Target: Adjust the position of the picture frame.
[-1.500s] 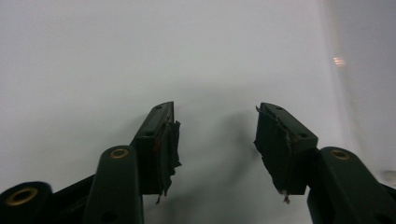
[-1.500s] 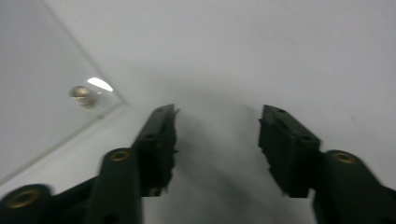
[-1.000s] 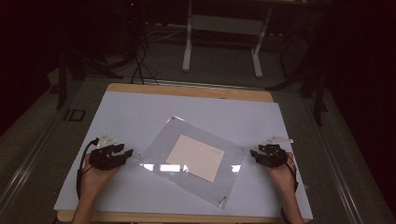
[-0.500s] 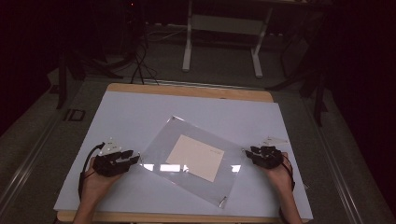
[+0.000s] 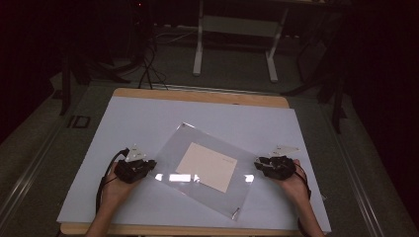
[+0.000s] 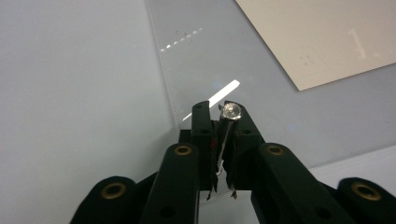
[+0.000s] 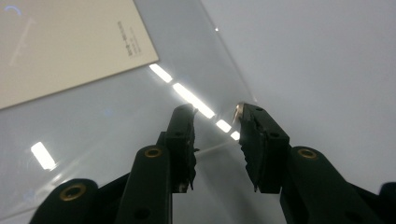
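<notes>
Clear plastic sleeve (image 5: 207, 170) holding a cream sheet (image 5: 206, 167), lying mid-worktop (image 5: 148, 116), left gripper (image 6: 218, 112) fingers clamped on its near-left edge, right gripper (image 7: 215, 116) fingers parted over its right edge.

1. A clear sleeve (image 5: 200, 170) holding a pale sheet (image 5: 206, 167) lies askew on the white table (image 5: 148, 118).
2. The left gripper (image 5: 148, 166) touches its left edge.
3. The right gripper (image 5: 260, 167) sits just beside its right edge.

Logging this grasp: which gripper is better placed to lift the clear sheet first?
Left. The left gripper has its jaws closed on a corner of the clear plastic sheet, while the right gripper sits open at the opposite corner.
</notes>
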The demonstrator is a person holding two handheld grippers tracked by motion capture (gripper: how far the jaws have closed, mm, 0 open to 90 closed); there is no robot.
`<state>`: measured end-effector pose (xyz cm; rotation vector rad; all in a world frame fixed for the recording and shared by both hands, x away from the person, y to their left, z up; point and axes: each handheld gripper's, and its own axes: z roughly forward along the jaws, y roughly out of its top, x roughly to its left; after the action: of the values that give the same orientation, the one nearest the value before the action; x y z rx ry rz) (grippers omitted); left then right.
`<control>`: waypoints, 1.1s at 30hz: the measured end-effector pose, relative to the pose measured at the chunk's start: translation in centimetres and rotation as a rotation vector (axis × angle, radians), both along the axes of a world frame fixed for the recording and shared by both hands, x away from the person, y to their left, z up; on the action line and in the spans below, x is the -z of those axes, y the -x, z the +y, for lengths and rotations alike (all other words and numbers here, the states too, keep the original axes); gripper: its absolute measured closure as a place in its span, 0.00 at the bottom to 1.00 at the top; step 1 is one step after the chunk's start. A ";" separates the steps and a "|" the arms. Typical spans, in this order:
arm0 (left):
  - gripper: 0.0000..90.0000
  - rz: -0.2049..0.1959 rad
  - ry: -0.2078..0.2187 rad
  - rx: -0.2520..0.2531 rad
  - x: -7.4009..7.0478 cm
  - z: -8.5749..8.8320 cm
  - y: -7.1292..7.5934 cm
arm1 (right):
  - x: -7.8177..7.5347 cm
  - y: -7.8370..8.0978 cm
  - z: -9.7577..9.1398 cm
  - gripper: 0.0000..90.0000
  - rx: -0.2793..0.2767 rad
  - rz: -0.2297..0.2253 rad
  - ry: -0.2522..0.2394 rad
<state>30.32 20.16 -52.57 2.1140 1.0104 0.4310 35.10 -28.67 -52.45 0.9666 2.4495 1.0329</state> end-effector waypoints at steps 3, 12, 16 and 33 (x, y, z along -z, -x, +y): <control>0.94 0.011 -0.002 0.005 -0.3 0.0 -0.2 | 0.2 0.4 0.1 0.75 -0.012 0.004 0.003; 0.94 0.018 -0.014 -0.038 -1.2 0.1 -2.7 | -0.3 1.9 1.3 0.76 -0.106 0.000 0.010; 0.94 0.018 -0.026 -0.051 -2.0 0.0 -4.6 | -0.8 2.9 2.3 0.76 -0.178 -0.004 -0.015; 0.95 0.066 -0.035 -0.134 -1.0 -0.6 -11.6 | -1.2 4.2 6.1 0.77 -0.335 -0.017 -0.026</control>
<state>41.93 19.53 -51.60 2.1102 1.1953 0.4501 30.95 -22.59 -51.24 0.5603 2.6475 1.1710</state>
